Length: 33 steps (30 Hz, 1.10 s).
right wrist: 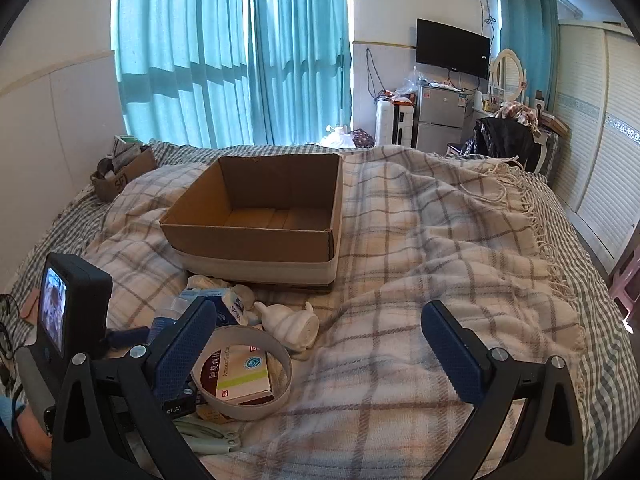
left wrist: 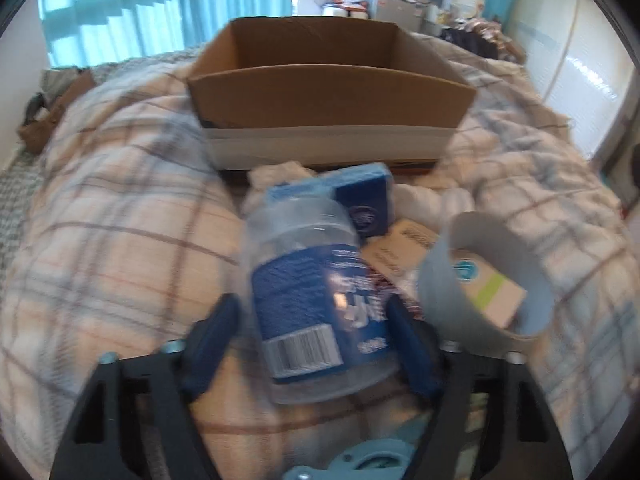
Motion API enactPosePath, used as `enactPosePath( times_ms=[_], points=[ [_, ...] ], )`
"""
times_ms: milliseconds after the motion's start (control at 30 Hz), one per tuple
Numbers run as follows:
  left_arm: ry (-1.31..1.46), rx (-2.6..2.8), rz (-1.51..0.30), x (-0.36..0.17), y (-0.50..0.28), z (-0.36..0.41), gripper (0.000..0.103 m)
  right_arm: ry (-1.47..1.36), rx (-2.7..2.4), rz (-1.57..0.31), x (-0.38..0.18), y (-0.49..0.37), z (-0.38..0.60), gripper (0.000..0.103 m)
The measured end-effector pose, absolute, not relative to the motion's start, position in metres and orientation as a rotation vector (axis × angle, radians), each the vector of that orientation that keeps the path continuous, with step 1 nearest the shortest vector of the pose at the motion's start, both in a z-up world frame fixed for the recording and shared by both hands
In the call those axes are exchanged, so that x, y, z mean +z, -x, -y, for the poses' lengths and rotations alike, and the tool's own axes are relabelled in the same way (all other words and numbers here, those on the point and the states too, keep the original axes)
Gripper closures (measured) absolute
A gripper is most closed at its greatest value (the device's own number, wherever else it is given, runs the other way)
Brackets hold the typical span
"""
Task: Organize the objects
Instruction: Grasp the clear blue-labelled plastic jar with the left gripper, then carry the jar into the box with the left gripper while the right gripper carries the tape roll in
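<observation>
Left wrist view: the left hand-held gripper (left wrist: 308,344) straddles a clear plastic jar (left wrist: 312,300) lying on the plaid blanket (left wrist: 120,240). The pads look just beside its sides, not clearly pressing yet. The cardboard box (left wrist: 328,96) sits empty just behind the pile.

Right wrist view: the right hand-held gripper (right wrist: 320,354) hangs wide open, holding nothing. The white ring (right wrist: 280,354), medicine carton (right wrist: 240,378) and rolled socks (right wrist: 294,326) all lie on the bed, so the sorting has basically not started.
</observation>
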State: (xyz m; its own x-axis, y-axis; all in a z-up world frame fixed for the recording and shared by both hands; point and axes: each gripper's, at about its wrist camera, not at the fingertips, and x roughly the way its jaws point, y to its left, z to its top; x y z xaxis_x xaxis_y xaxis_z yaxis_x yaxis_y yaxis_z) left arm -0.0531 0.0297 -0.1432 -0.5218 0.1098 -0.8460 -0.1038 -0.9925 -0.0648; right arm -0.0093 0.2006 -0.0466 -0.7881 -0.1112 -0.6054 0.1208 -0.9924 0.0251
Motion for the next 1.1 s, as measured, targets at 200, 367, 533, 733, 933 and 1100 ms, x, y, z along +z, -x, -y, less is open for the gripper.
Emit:
enactPosePath(
  times_ms=[200, 367, 533, 733, 933, 1100],
  points=[
    [1.375, 2.7, 0.096, -0.119, 0.04, -0.014, 0.036, -0.994, -2.817, -0.056, -0.049, 0.006, -0.191, 0.0],
    [1.286, 2.773, 0.038, -0.094, 0.034, -0.002, 0.041, -1.035, -2.767, -0.076, -0.053, 0.008, -0.177, 0.0],
    [1.304, 2.763, 0.092, -0.099, 0.036, 0.016, 0.041, -1.121, -2.659, -0.112, -0.067, 0.014, -0.159, 0.0],
    [1.269, 2.759, 0.13, -0.095, 0.03, 0.024, 0.042, -1.274, -2.538, -0.17, -0.097, 0.027, -0.141, 0.0],
    [1.222, 2.757, 0.15, -0.088, 0.024, 0.026, 0.042, -1.348, -2.504, -0.137, -0.11, 0.032, -0.145, 0.022],
    [1.186, 2.751, 0.141, -0.077, 0.019, 0.021, 0.042, -1.266, -2.542, -0.106, -0.094, 0.023, -0.149, 0.077]
  ],
)
